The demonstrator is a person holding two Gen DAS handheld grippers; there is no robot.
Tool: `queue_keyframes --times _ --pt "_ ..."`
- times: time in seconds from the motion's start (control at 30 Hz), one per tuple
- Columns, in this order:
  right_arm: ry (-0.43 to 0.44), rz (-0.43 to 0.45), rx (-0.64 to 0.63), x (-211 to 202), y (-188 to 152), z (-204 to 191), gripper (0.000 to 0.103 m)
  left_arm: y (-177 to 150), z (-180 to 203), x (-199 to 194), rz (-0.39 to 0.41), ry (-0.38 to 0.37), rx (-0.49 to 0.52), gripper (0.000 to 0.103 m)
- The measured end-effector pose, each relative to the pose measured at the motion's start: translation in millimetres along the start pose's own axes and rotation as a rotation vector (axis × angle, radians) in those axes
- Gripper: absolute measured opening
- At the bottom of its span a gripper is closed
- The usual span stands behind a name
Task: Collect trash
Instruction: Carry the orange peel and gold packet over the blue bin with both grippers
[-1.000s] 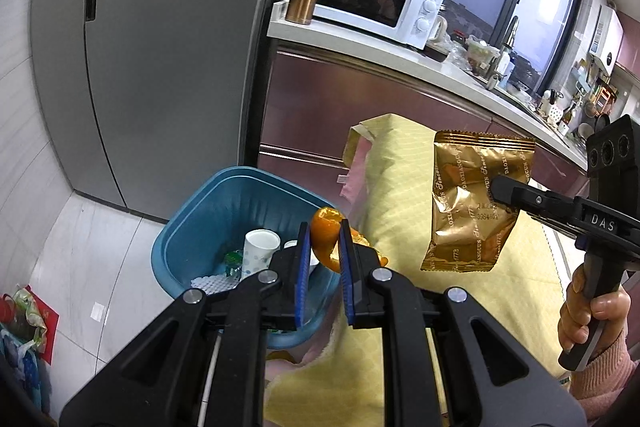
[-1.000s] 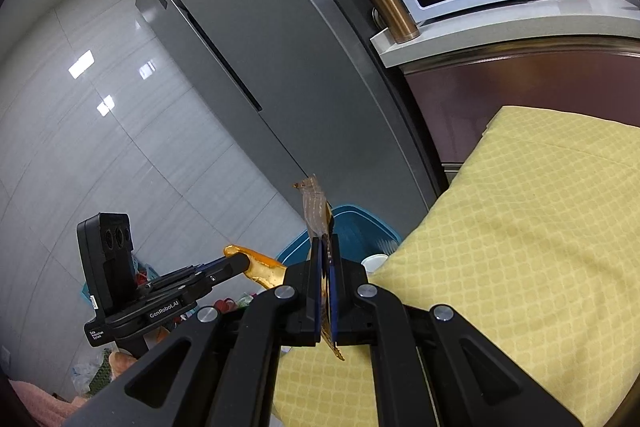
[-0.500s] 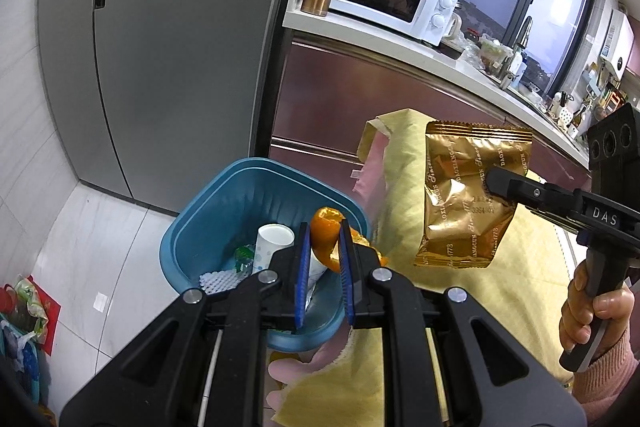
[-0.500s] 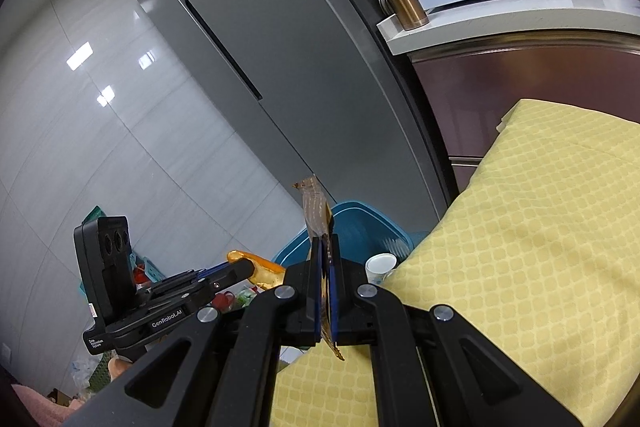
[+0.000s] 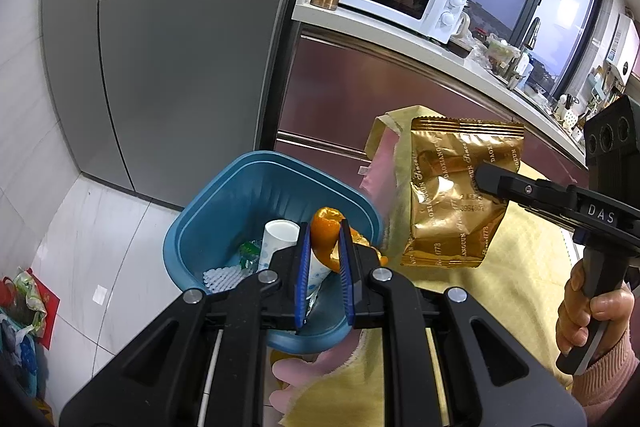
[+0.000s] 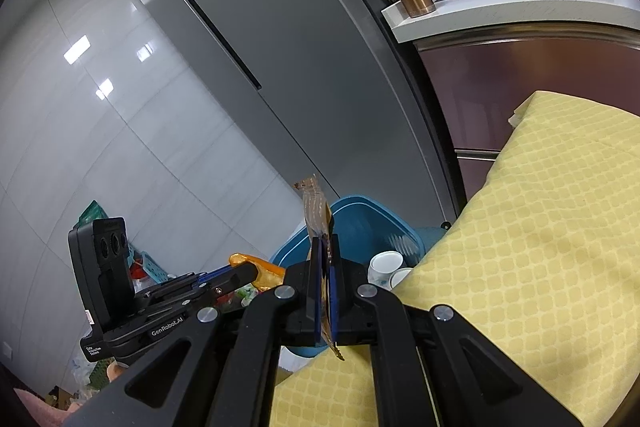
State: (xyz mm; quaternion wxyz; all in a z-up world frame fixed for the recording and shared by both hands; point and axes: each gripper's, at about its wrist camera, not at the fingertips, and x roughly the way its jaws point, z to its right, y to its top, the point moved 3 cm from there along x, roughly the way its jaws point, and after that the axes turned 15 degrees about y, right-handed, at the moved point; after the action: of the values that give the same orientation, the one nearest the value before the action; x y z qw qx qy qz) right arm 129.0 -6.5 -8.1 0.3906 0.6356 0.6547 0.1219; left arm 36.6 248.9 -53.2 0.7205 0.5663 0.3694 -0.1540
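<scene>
Left wrist view: closer over the bin (image 5: 208,211) than a second ago, rim now under the tips. Left tongs (image 5: 323,247) less tightly set than before, blue pads apart with the peel (image 5: 326,241) between them; cannot tell whether it is pinched or only resting. Pointing down and forward into the bin. Just ahead inside: a paper cup (image 5: 276,243) lying tilted, a white bumpy scrap and a green scrap to its left. Right tongs (image 5: 486,179) off to the right, held level by a hand (image 5: 592,311), pinching the gold wrapper (image 5: 456,195), which hangs over the yellow cloth (image 5: 500,287).

Right wrist view: bin (image 6: 360,223) larger and nearer than before. Right tongs (image 6: 326,267) pressed together on the wrapper (image 6: 316,207), seen edge-on, sticking up past the tips. Left tongs (image 6: 244,273) low to the left, peel (image 6: 264,269) at their tip beside the bin. Cups (image 6: 384,265) just right of the tips, against the cloth (image 6: 540,247).
</scene>
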Motion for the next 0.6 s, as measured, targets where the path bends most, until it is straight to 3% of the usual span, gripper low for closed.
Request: queue_keyframes --times 0.6 --pt "-0.016 -0.056 0.015 31.7 -0.5 9.4 0.002 -7.2 -5.8 22.8 -0.041 0.021 -0.017 0.014"
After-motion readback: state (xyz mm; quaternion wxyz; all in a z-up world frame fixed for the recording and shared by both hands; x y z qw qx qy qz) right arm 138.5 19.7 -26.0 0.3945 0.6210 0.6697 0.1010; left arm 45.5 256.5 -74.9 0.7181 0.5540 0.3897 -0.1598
